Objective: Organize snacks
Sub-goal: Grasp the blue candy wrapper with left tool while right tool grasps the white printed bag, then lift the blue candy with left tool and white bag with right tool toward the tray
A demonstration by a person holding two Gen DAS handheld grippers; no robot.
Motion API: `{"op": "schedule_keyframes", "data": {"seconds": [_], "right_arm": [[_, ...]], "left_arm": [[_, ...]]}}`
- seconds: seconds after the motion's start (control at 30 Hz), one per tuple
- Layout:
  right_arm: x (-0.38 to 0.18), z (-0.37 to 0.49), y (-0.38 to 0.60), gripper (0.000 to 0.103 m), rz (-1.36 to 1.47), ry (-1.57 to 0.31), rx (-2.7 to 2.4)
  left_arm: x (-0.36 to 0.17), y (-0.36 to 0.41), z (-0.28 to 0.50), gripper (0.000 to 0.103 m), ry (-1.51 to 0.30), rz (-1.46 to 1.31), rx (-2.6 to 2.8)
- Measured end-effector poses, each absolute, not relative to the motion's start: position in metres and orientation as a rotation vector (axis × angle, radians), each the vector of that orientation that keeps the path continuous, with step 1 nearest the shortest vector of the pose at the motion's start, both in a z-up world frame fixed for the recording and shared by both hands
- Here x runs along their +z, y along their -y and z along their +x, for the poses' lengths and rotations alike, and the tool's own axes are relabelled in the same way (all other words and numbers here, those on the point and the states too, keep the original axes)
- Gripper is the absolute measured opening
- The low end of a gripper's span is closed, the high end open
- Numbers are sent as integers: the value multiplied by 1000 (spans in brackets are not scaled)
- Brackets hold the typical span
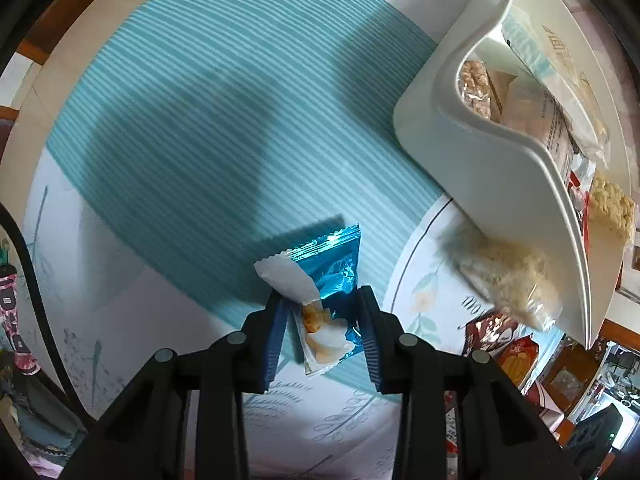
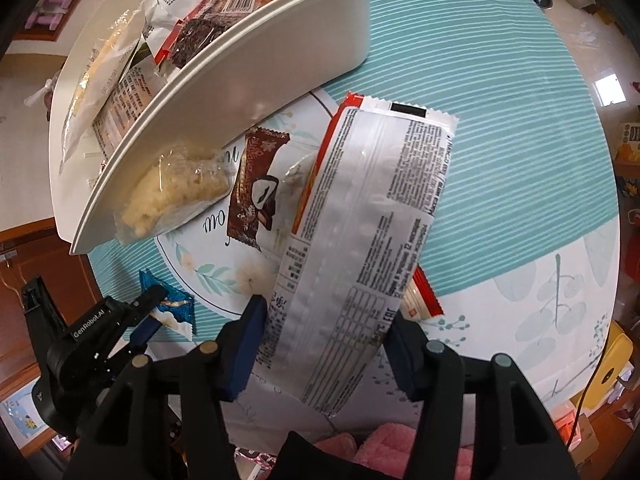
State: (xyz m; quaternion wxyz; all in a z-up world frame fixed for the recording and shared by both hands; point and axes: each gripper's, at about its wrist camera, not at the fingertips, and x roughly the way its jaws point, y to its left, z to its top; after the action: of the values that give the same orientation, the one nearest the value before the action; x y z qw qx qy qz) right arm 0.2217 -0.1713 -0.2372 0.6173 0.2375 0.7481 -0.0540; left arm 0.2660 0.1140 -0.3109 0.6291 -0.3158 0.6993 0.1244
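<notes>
Two grippers, two snack packs beside a white bin

The left gripper (image 1: 322, 312) is clamped on a small blue foil packet (image 1: 334, 280) over the teal striped mat (image 1: 224, 92), its long axis running away from the jaws, crimped end farthest. The right gripper (image 2: 326, 340) is clamped across the near end of a long silver wrapper (image 2: 360, 216), seam up, stretching away toward the white bin (image 2: 256, 76), beside which a brown chocolate packet (image 2: 254, 188) lies.
</notes>
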Motion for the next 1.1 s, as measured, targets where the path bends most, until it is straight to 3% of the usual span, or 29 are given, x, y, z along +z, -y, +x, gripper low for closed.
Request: {"op": "schedule_keyframes", "data": {"seconds": [0.5, 1.1], "right_arm": [[-217, 184, 182, 53, 650, -1603, -113], [-162, 145, 219, 51, 824, -1403, -123]], "left_arm": [[-288, -121, 236, 33, -1616, -587, 165], [-198, -110, 229, 33, -1534, -386, 2]]}}
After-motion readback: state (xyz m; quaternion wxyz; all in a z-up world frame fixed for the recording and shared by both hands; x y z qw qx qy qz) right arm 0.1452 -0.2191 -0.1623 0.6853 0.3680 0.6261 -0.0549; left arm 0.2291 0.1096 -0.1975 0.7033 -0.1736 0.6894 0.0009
